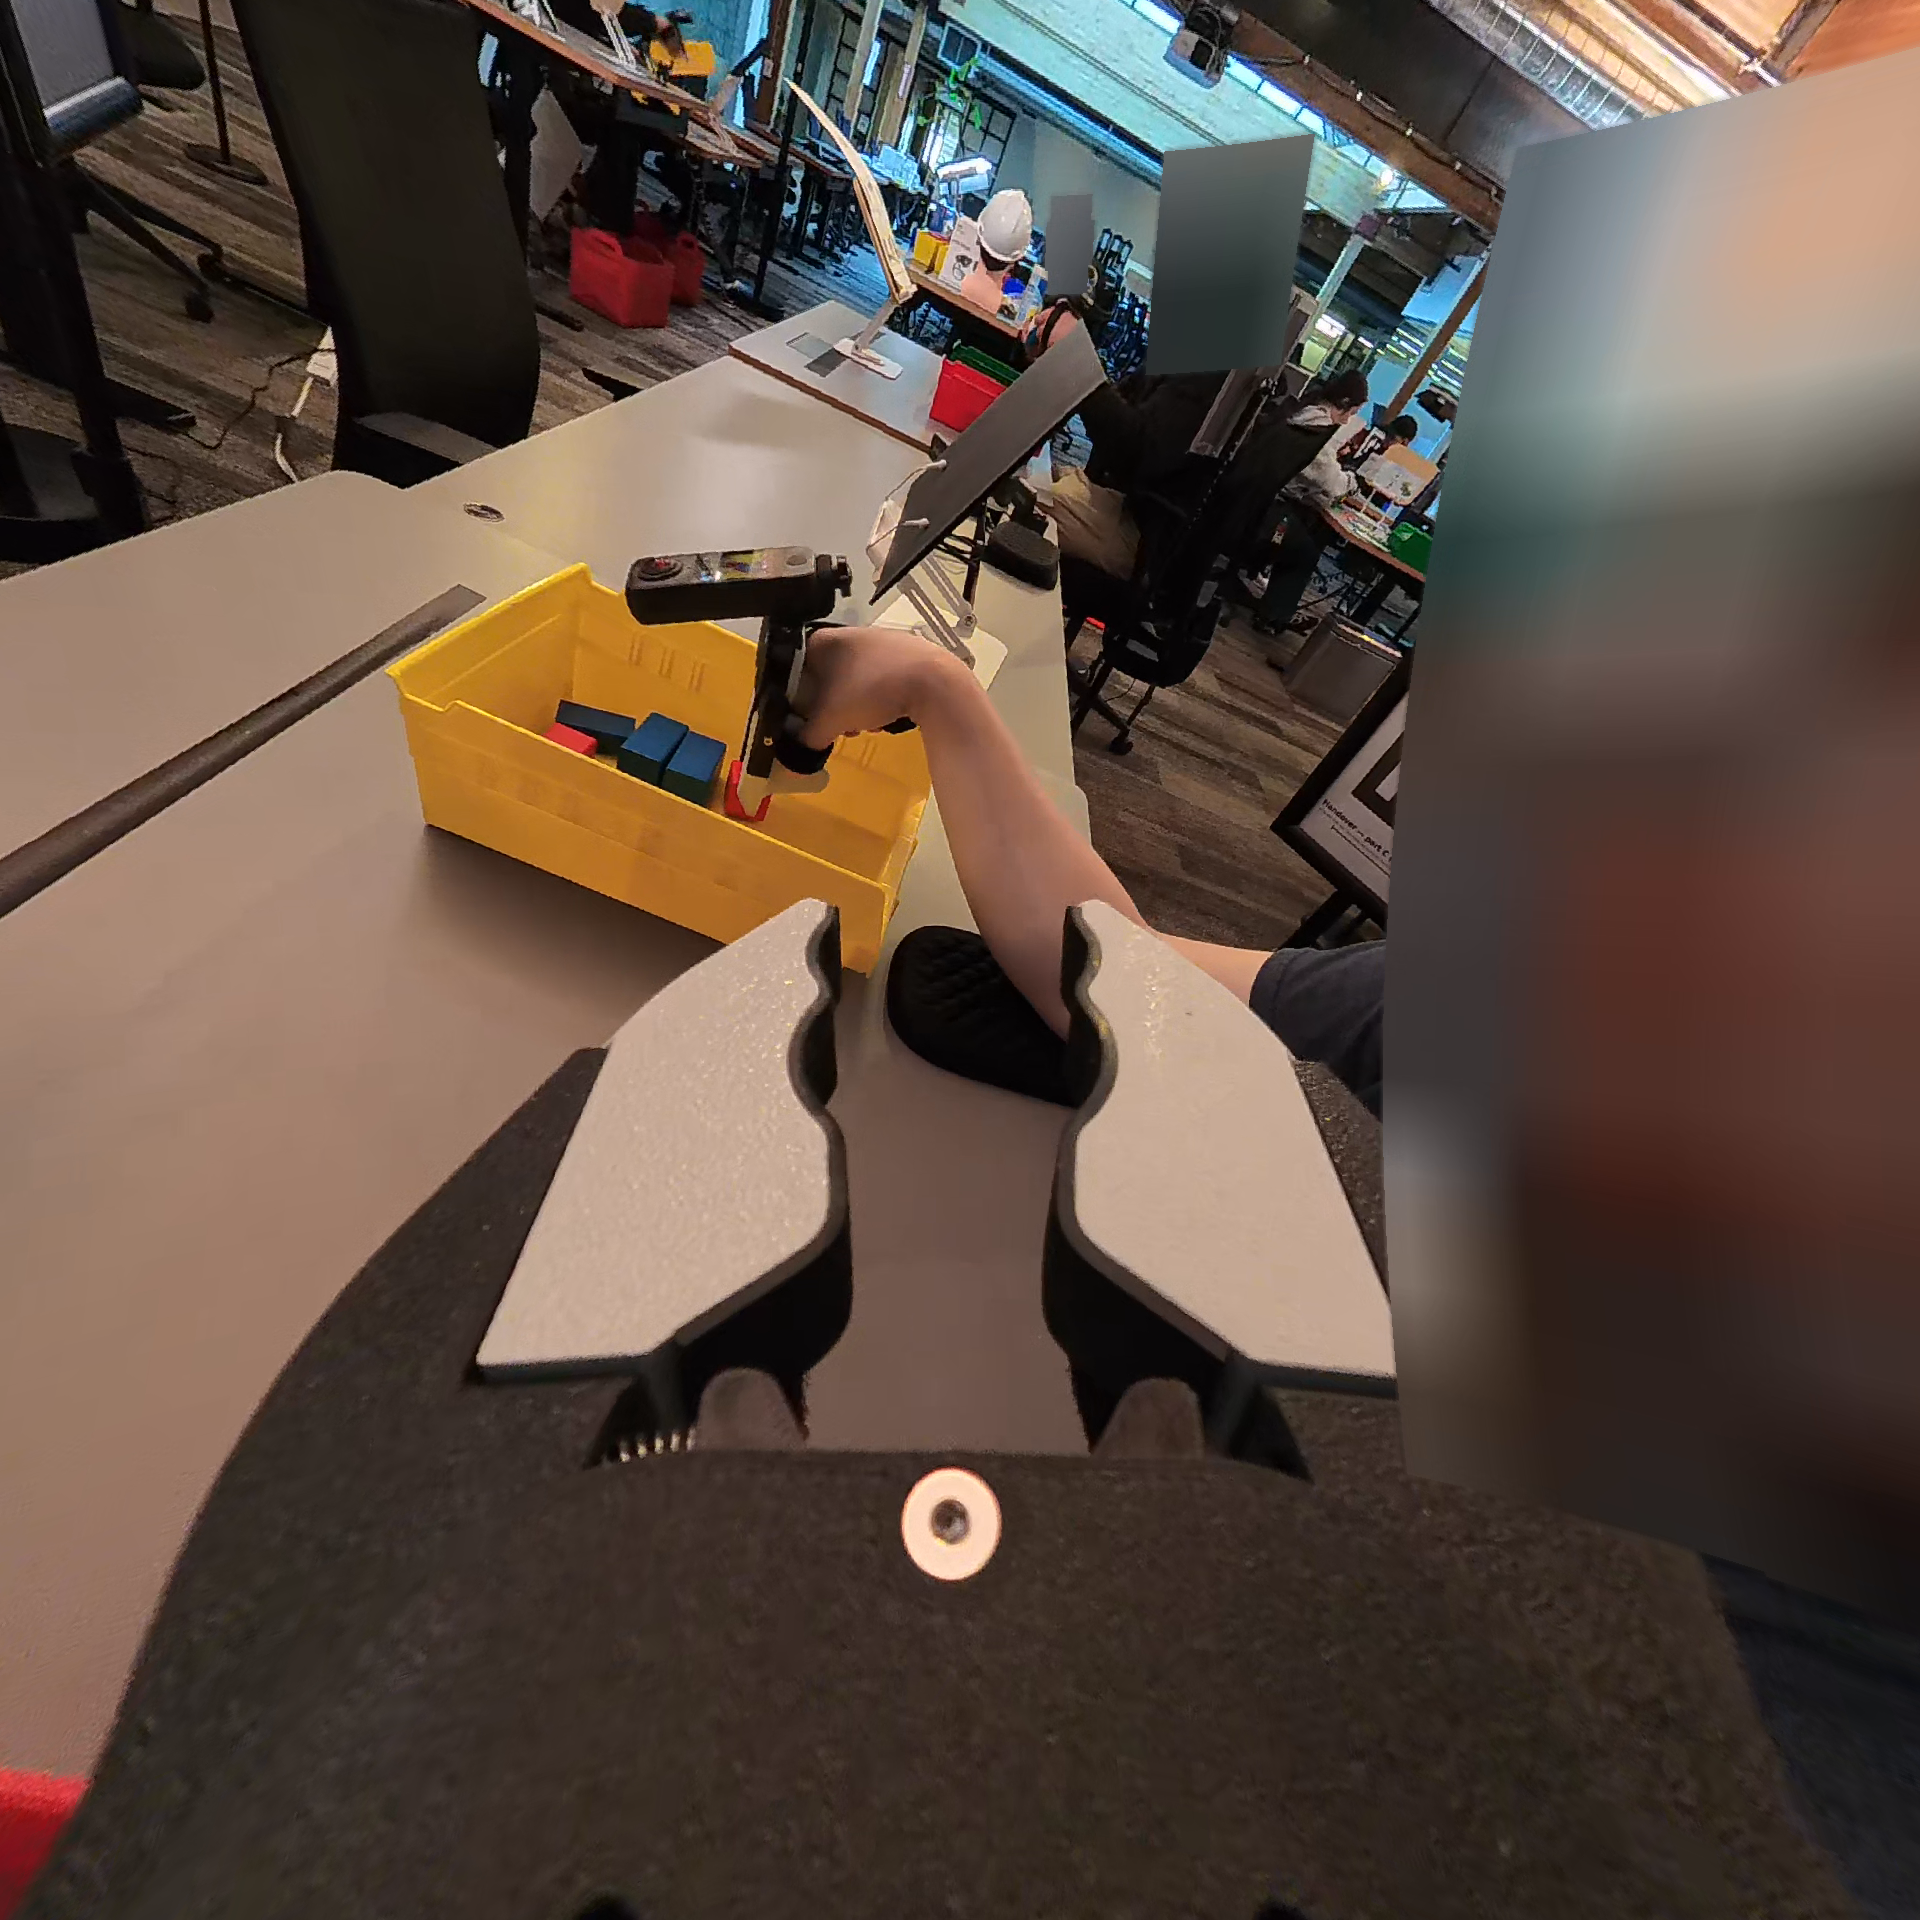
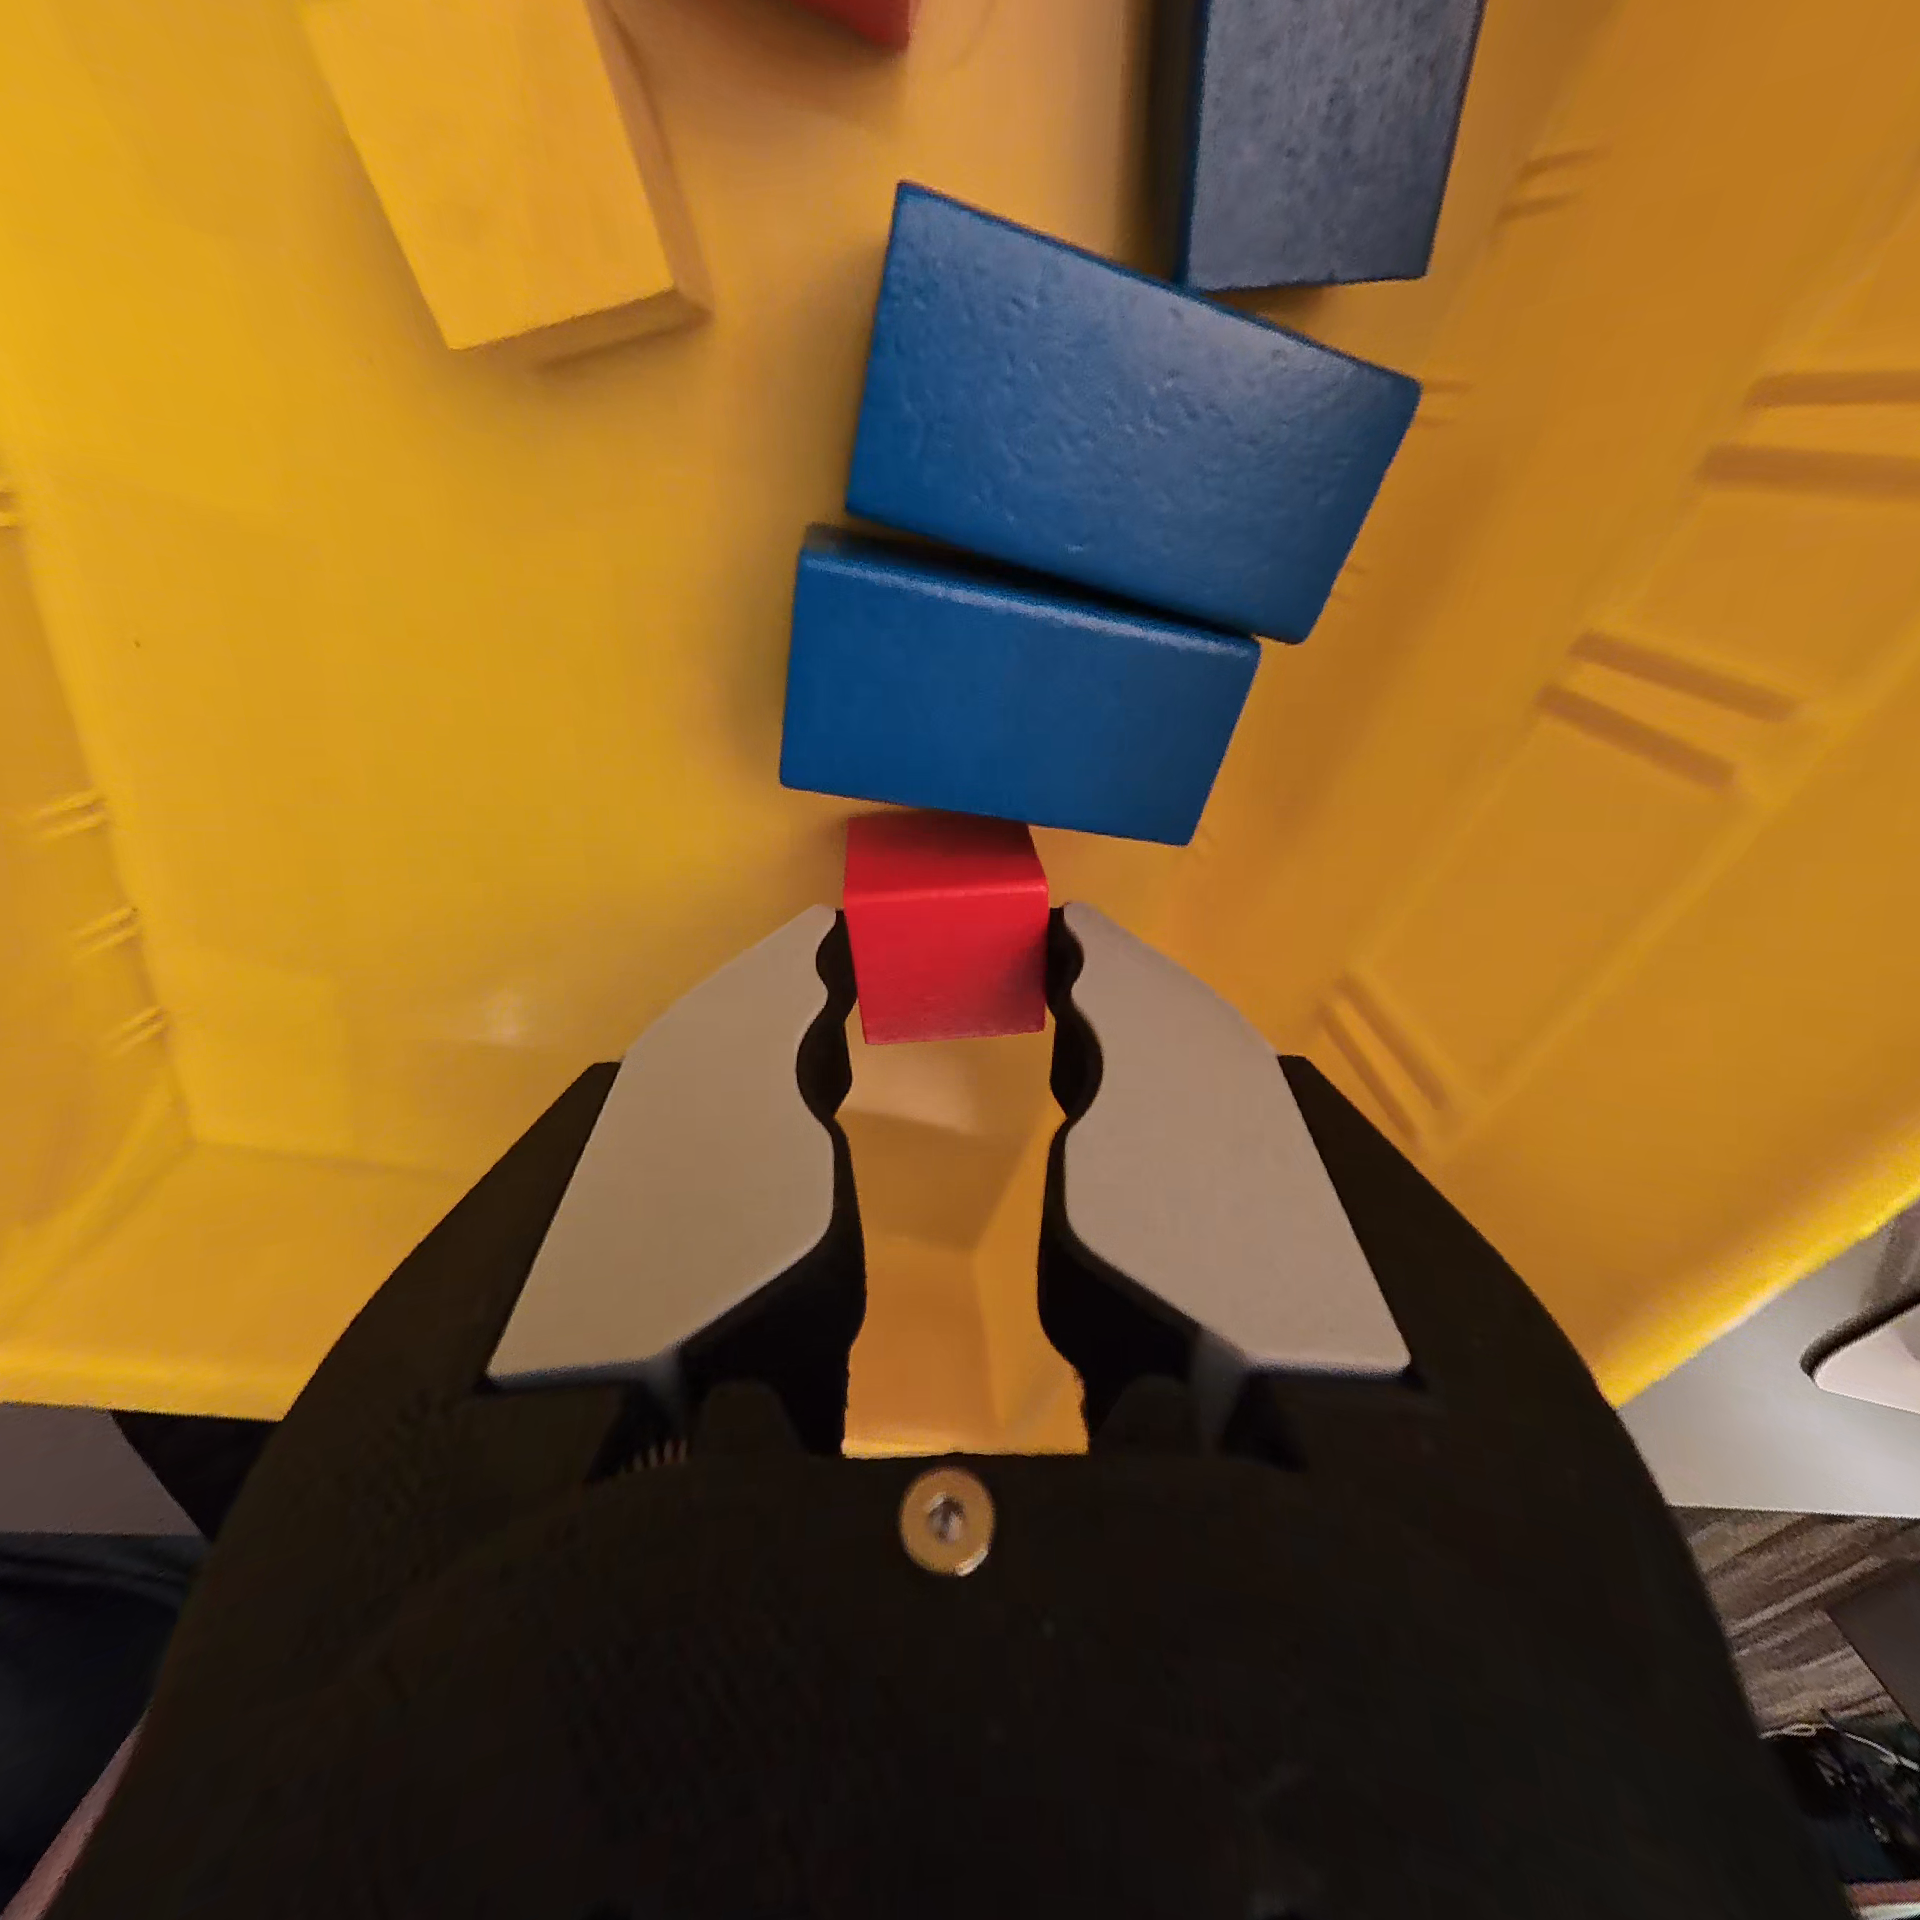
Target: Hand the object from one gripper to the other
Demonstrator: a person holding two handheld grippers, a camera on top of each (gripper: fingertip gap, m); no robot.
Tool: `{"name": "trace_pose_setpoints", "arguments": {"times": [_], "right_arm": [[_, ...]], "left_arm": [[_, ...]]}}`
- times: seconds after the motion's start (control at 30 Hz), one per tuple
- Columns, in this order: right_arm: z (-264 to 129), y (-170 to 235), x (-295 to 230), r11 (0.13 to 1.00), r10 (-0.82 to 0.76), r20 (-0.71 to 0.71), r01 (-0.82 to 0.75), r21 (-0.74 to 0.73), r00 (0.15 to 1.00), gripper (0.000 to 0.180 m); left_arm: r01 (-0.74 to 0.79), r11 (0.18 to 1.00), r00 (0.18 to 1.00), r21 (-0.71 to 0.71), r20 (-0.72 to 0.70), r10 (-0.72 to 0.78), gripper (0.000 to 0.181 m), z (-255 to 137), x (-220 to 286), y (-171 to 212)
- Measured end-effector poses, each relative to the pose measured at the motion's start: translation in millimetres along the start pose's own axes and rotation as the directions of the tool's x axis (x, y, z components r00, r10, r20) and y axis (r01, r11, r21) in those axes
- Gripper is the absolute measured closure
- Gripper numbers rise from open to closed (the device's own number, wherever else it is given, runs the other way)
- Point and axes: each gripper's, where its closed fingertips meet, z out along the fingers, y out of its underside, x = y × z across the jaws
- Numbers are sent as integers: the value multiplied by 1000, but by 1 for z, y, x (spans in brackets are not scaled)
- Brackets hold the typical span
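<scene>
Left wrist view: an open workshop with desks and chairs behind a grey table (image 1: 260,987) on which a yellow bin (image 1: 644,831) stands; the left gripper (image 1: 951,1029) hovers over the bare tabletop, jaws well apart and holding nothing, while the right gripper (image 1: 750,805) reaches down into the bin, which contains several blue blocks (image 1: 655,743) and a red one. Right wrist view: inside the bin, the right gripper (image 2: 945,971) has its fingertips against both sides of a small red cube (image 2: 940,935), apparently closed on it. The cube touches a blue block (image 2: 1008,691); another blue block and a yellow block (image 2: 499,177) lie beyond. Risk: the grip is only at the tips, so the cube may slip or snag on its blue neighbour during lifting.
</scene>
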Motion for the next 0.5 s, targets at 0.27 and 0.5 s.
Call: {"name": "trace_pose_setpoints", "arguments": {"times": [0.27,0.5], "right_arm": [[1,-1,0,1000,8,8,-8,4,1000,143],[3,0,0,1000,15,2,-15,0,1000,137]], "left_arm": [[-3,1000,1000,0,-1,3,141,1,1,-1],[-3,1000,1000,-11,-4,3,141,1,3,1]]}}
